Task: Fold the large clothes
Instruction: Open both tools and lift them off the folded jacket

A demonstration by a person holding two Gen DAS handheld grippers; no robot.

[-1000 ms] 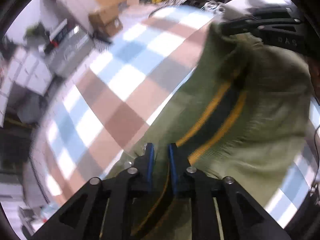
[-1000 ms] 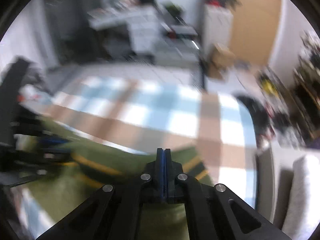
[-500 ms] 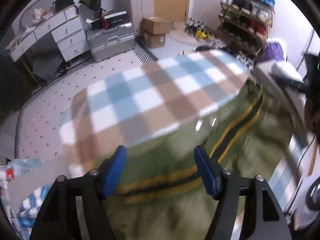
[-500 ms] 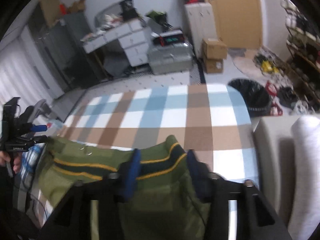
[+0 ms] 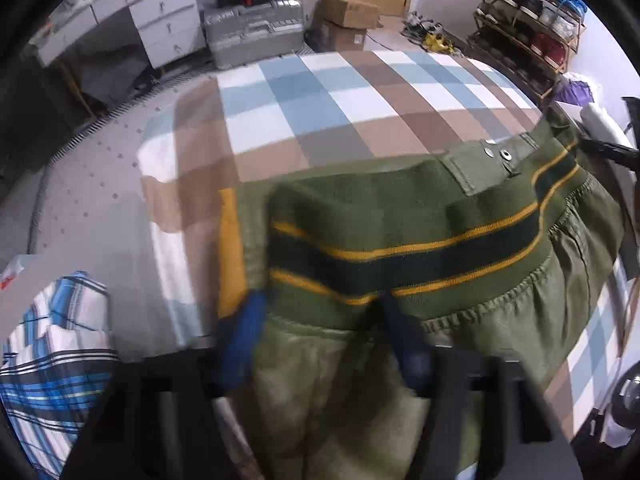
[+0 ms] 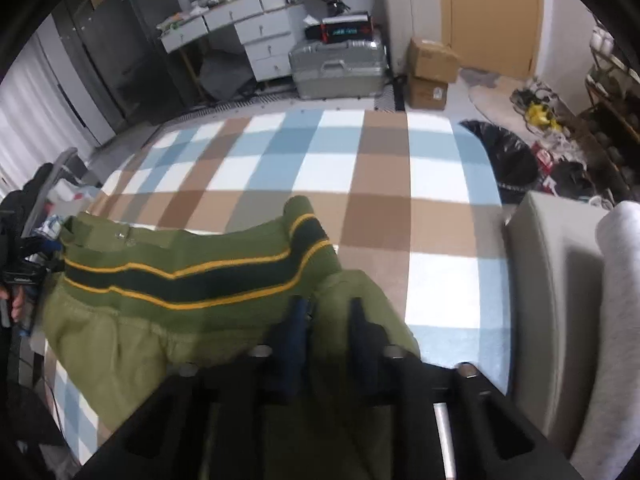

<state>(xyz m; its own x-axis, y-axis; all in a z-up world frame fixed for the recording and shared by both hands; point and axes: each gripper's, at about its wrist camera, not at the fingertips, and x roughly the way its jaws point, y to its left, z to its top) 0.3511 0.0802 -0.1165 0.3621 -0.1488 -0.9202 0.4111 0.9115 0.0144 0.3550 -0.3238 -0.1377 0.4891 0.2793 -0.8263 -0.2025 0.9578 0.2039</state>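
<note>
Both claws had just been closing — my left claw (image 5: 320, 340) and right claw (image 6: 326, 332) each stood narrow, jacket (image 5: 400, 232) cloth between the pads, grip unclear — hem lifted over the checked blanket (image 6: 360, 160).

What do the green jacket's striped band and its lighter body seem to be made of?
Striped band: looks like ribbed knit, matte and fuzzy, with woven-in yellow lines. Jacket body: probably a thin, smooth woven cloth, perhaps nylon or cotton; it gathers in small puckers and shines slightly.
</note>
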